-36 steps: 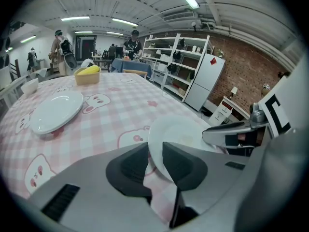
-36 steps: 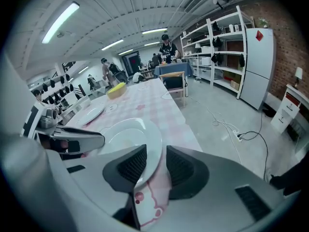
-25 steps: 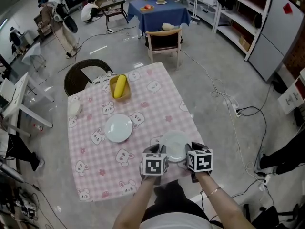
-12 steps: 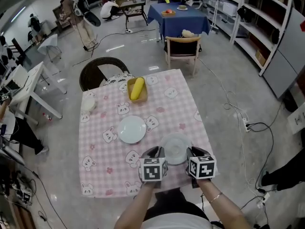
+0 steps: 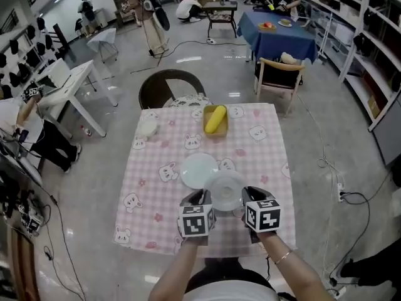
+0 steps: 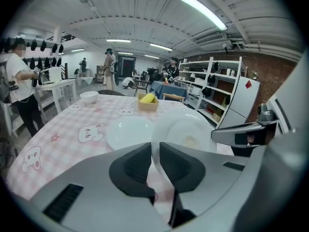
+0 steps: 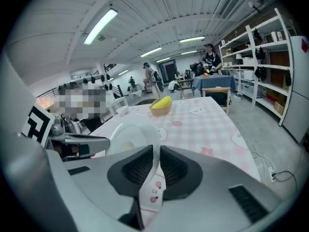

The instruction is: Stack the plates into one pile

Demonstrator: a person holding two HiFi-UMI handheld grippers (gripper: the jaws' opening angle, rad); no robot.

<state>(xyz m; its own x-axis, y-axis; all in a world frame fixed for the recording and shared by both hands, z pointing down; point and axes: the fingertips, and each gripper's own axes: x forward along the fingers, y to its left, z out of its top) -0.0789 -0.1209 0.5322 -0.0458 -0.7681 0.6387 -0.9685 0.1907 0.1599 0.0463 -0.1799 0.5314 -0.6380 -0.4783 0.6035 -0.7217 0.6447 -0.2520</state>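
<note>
The left gripper (image 6: 153, 162) and the right gripper (image 7: 155, 159) both pinch the same white plate (image 5: 225, 190) by its near rim, one on each side. Their jaws have just been closing, and the pads now press on the thin edge. This held plate is tilted and is raised off the pink checked cloth of the table (image 5: 156, 200), near the front edge. A second plate (image 5: 197, 169) lies flat on the cloth just beyond it and to the left; from the head view the held plate covers a part of its near right rim. Farther back stands a wooden bowl (image 5: 215, 129) with a yellow fruit (image 5: 215, 118) in it, and a small white bowl (image 5: 148, 128) sits near the far left corner. Behind the table there are a dark round chair (image 5: 164, 88) and a wooden chair (image 5: 279, 74).
</note>
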